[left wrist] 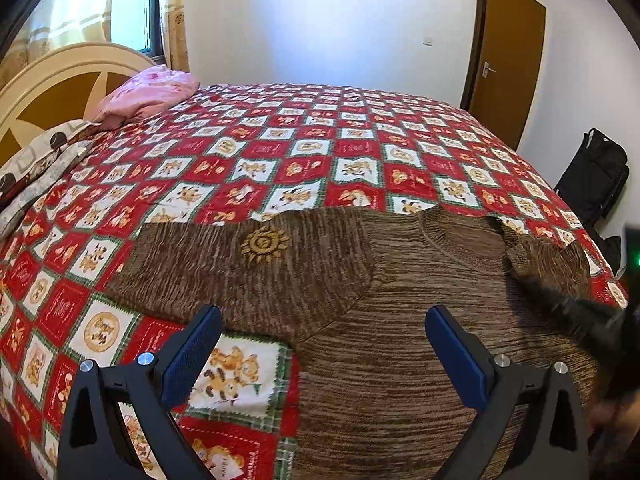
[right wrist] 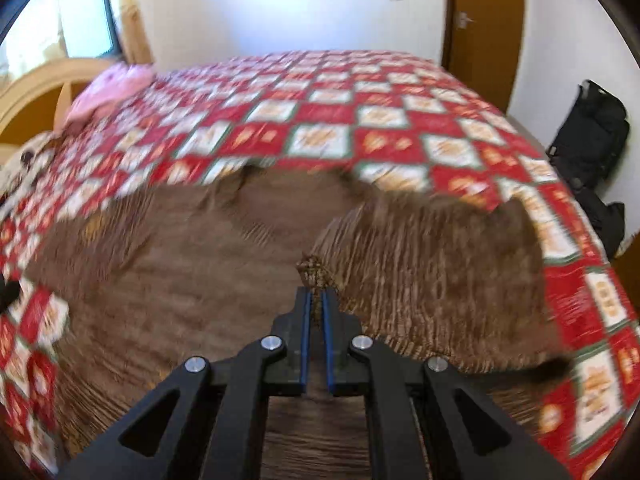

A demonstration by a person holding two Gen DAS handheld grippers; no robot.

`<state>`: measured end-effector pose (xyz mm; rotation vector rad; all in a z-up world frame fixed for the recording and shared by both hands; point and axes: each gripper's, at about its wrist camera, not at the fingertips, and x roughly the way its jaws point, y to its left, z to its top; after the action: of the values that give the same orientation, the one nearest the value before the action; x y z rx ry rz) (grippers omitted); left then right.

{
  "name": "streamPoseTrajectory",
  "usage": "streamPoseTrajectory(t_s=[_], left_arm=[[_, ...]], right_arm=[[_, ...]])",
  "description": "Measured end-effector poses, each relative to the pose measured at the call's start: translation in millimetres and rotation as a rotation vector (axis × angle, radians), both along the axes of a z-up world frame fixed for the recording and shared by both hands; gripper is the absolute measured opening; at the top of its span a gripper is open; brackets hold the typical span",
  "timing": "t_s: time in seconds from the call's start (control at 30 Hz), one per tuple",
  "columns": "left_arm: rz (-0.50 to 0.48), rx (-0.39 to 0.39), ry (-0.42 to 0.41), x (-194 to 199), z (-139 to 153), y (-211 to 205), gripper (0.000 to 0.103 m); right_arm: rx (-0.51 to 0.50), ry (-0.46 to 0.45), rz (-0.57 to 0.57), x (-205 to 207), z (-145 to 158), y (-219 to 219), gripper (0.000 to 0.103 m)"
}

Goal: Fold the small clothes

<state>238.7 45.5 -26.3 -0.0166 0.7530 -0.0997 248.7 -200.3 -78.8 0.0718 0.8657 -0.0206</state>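
right gripper (right wrist: 316, 300) pressed together on a bunched bit of the brown sweater (right wrist: 224, 280), knit pinched between the blue pads (right wrist: 307, 320); looks like the end of the right sleeve (right wrist: 440, 264), lifted and carried over the body. left gripper (left wrist: 320, 344) spread wide, holding nothing, hovering above the sweater's lower left edge where knit meets bedspread (left wrist: 280, 152).

sweater lying flat on the near part of the bed, collar (left wrist: 460, 236) toward the far edge, sun emblem (left wrist: 264, 242) on the left sleeve, which is spread out flat toward the headboard side.

progress, judged: early. one sleeve fold under way, not laid down. left sleeve unfolded; body not yet folded over. most of the fold remaining.

view differences: left wrist view sharp, showing emblem, collar, pink pillow (left wrist: 152, 92) and patterned pillow (left wrist: 44, 160) at the headboard corner, plus a dark blurred shape at the right edge, probably the other tool. right wrist view smeared by motion, but alone in showing the pinch itself and the raised sleeve. door (right wrist: 488, 12) and black bag (right wrist: 588, 128) off the bed's far right corner in both.
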Motion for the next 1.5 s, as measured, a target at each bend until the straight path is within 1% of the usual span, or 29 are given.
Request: streamPoseTrajectory(t_s=[0.03,0.1,0.13,0.17,0.23,0.33,0.37,0.43,0.53,0.67,0.7,0.73,0.8,0.83,0.87,0.9,0.97,1.03,1.07,1.13,1.2,1.23,1.27,1.3,1.33,1.37,1.4,1.47,1.5], left_arm=[[0.004,0.000,0.004,0.4,-1.3,1.8,0.102],[0.007,-0.001,0.007,0.8,-3.5,3.3,0.102],[0.007,-0.002,0.008,1.0,-4.8,3.4,0.102],[0.005,-0.003,0.009,1.7,-5.5,3.2,0.102],[0.000,-0.006,0.014,3.0,-7.8,1.6,0.102],[-0.010,-0.001,0.018,3.9,-11.5,-1.1,0.102],[-0.010,-0.001,0.020,4.7,-12.7,-1.8,0.102],[-0.012,-0.006,0.028,5.2,-14.5,-2.5,0.102],[-0.012,-0.005,0.030,4.3,-15.6,-3.1,0.102],[-0.005,0.002,0.031,3.8,-15.0,-0.5,0.102],[-0.002,0.006,0.030,3.7,-14.8,0.8,0.102],[0.000,0.009,0.029,3.6,-14.7,1.8,0.102],[0.002,0.020,0.026,3.5,-14.9,3.3,0.102],[0.002,0.026,0.024,3.4,-15.2,4.0,0.102],[0.003,0.029,0.024,3.8,-15.5,4.3,0.102],[0.005,0.028,0.026,4.4,-16.4,5.3,0.102],[0.005,0.016,0.037,6.2,-18.5,6.0,0.102],[0.000,-0.002,0.053,8.7,-21.1,4.9,0.102],[-0.003,-0.005,0.056,9.2,-22.1,3.5,0.102],[-0.006,0.003,0.057,9.4,-22.9,0.3,0.102],[-0.014,0.014,0.055,8.9,-22.6,-2.4,0.102],[-0.016,0.018,0.052,8.4,-21.9,-3.1,0.102],[-0.016,0.024,0.047,7.6,-20.9,-3.6,0.102],[-0.016,0.032,0.039,6.4,-19.7,-4.0,0.102],[-0.017,0.043,0.030,5.4,-18.2,-4.1,0.102],[-0.017,0.050,0.024,4.9,-17.2,-3.9,0.102],[-0.015,0.059,0.016,4.6,-16.3,-3.5,0.102],[-0.010,0.067,0.012,5.8,-15.4,-1.3,0.102],[-0.004,0.066,0.010,6.2,-15.5,0.9,0.102]], right_arm=[[-0.005,0.010,0.025,-0.3,-8.9,5.7,0.012],[0.020,0.027,0.042,-5.6,-17.5,9.1,0.015],[0.060,0.045,0.057,-6.7,-22.1,7.5,0.028],[0.094,0.059,0.063,-7.9,-21.9,4.4,0.053],[0.148,0.043,0.049,-12.5,-17.3,-8.4,0.074],[0.185,-0.025,0.011,-20.7,-0.2,-26.6,0.072],[0.187,-0.045,-0.005,-19.6,6.1,-31.6,0.064],[0.174,-0.046,-0.022,-9.8,14.1,-39.4,0.054],[0.131,-0.041,-0.031,8.7,18.7,-39.1,0.054],[0.032,-0.003,-0.042,43.5,5.0,-26.1,0.055],[-0.006,0.028,-0.058,53.7,-3.1,-22.5,0.055],[-0.023,0.055,-0.069,60.7,-10.5,-20.2,0.055],[-0.018,0.088,-0.070,69.2,-25.2,-18.6,0.054],[-0.040,0.090,-0.081,70.5,-29.5,-18.6,0.043],[-0.071,0.067,-0.095,69.4,-28.6,-17.2,0.020],[-0.105,0.064,-0.108,69.0,-27.2,-15.6,0.013],[-0.108,0.053,-0.122,68.3,-23.3,-16.3,0.013],[-0.111,0.011,-0.123,64.9,-14.4,-12.1,0.013],[-0.125,-0.020,-0.107,62.4,-7.5,-5.6,0.013],[-0.115,-0.062,-0.066,59.7,1.2,5.1,0.013],[-0.122,-0.065,-0.027,62.5,1.9,16.7,0.017],[-0.127,-0.056,-0.011,66.6,-1.6,20.9,0.022],[-0.099,-0.036,0.023,71.3,-9.0,23.4,0.038],[-0.058,-0.014,0.050,73.5,-15.2,24.0,0.051],[-0.014,0.012,0.073,74.6,-21.0,23.9,0.071],[0.048,0.041,0.094,73.5,-26.0,23.0,0.072],[0.090,0.043,0.106,68.8,-25.5,22.2,0.070],[0.139,0.018,0.110,57.0,-16.5,15.7,0.054],[0.165,-0.003,0.091,49.3,-9.2,6.9,0.040]])
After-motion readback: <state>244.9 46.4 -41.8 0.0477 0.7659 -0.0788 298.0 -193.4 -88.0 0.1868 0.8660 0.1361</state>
